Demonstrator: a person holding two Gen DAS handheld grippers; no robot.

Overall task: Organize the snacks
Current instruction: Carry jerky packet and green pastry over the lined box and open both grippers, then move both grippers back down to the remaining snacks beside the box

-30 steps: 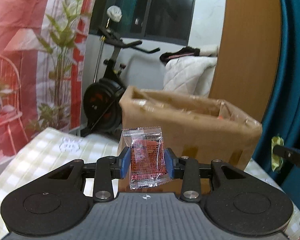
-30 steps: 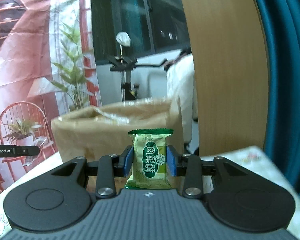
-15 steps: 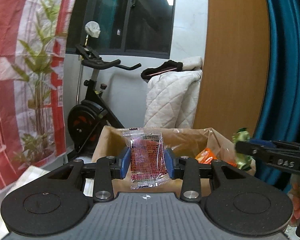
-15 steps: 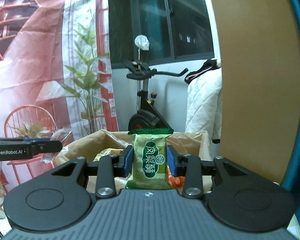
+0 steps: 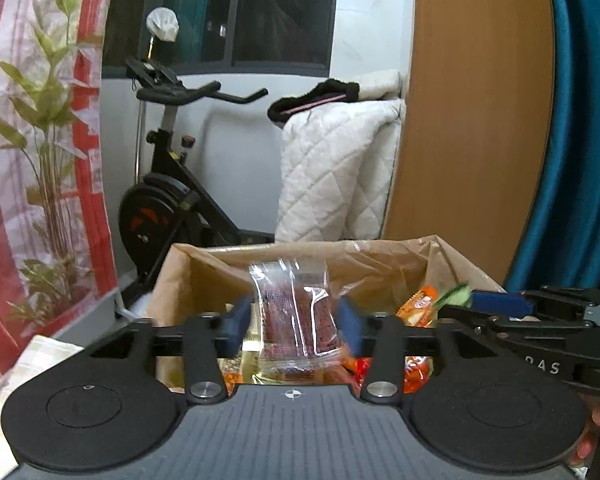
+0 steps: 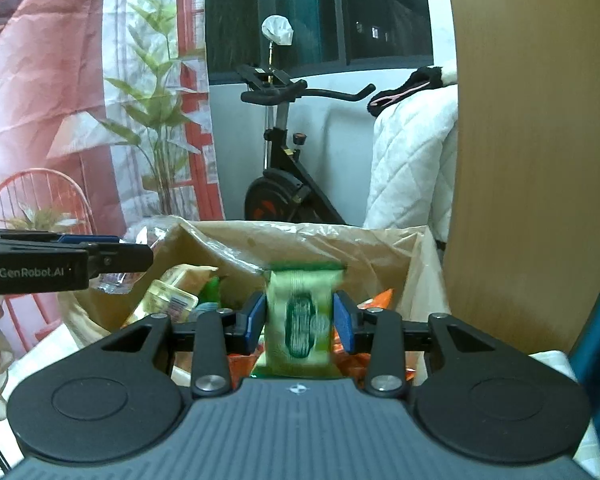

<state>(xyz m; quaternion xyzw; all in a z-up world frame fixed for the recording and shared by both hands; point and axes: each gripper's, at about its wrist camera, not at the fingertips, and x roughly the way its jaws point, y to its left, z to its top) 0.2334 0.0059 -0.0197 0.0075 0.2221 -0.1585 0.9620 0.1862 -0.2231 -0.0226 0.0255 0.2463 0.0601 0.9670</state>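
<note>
Both tools moved over box (image 5: 188, 276) | spreading | red packet (image 5: 296, 312), green packet (image 6: 300, 320) blurred

Two hand-held grippers (image 5: 294, 328), one cardboard box (image 5: 180, 280), one exercise bike (image 5: 160, 200).

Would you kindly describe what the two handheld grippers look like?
Both the left gripper and the right gripper are matte black, with blue pads, silver screws and round discs either side of a ribbed grey body. White lettering marks the sides. No cables or sleeves show.

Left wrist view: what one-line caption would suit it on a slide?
Left gripper opening to let a clear red snack packet drop into the snack-filled cardboard box.
</note>
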